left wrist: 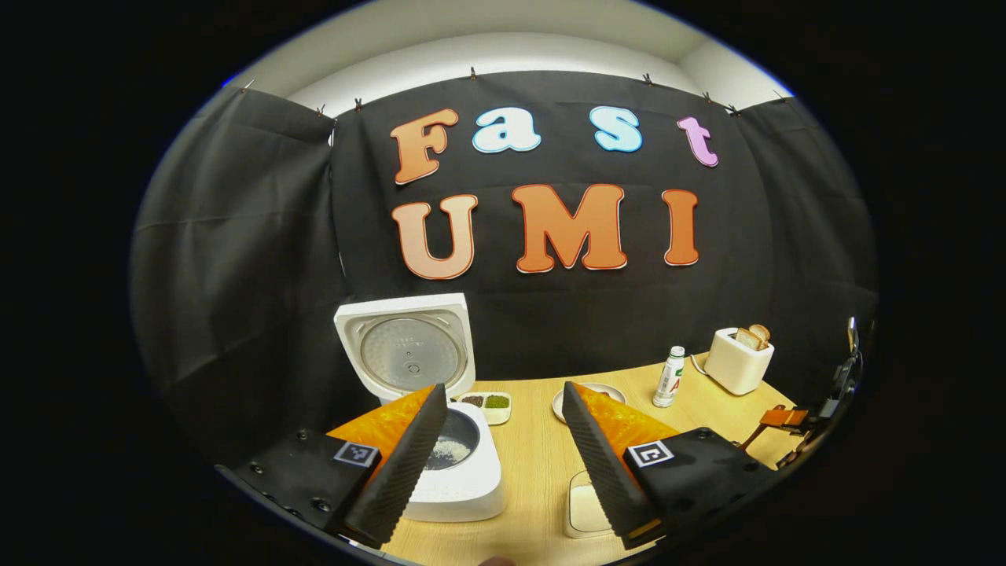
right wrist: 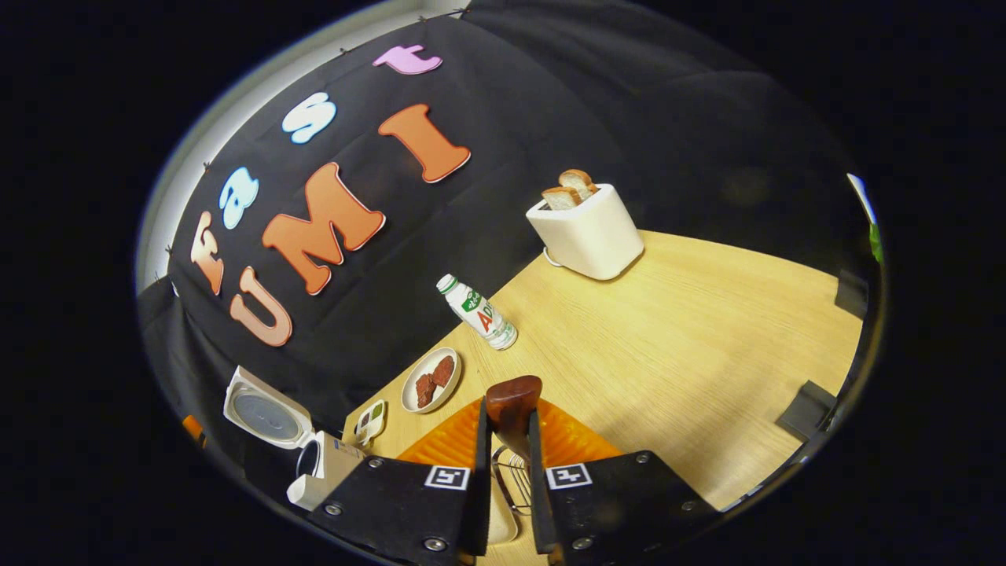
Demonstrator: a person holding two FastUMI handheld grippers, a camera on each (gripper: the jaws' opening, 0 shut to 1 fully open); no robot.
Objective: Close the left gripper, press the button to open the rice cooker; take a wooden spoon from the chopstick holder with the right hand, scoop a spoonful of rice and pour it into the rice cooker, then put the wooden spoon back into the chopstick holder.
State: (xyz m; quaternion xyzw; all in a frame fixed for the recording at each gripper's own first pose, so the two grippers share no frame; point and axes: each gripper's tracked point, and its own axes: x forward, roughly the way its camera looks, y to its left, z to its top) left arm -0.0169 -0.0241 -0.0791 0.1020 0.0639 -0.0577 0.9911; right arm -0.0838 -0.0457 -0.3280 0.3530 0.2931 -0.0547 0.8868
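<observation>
My right gripper point(right wrist: 507, 440) pinches the dark-brown wooden spoon point(right wrist: 512, 405); my left gripper point(left wrist: 503, 440), spread, frames the open rice cooker point(left wrist: 440, 440), rice inside.

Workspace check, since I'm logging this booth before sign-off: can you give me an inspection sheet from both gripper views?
Surface: light wooden table, dry, no spills seen.
Job's things: rice cooker lid up, white rice in its pot; wooden spoon handle between the right tool's fingers, above a wire chopstick holder.
Clutter: toaster with bread, bottle upright, plate of brown pieces, small divided dish, white container.
Grippers: left tool open, empty; right tool shut on the spoon.
Cables: toaster cord behind it.
Surroundings: black cloth wall.
</observation>
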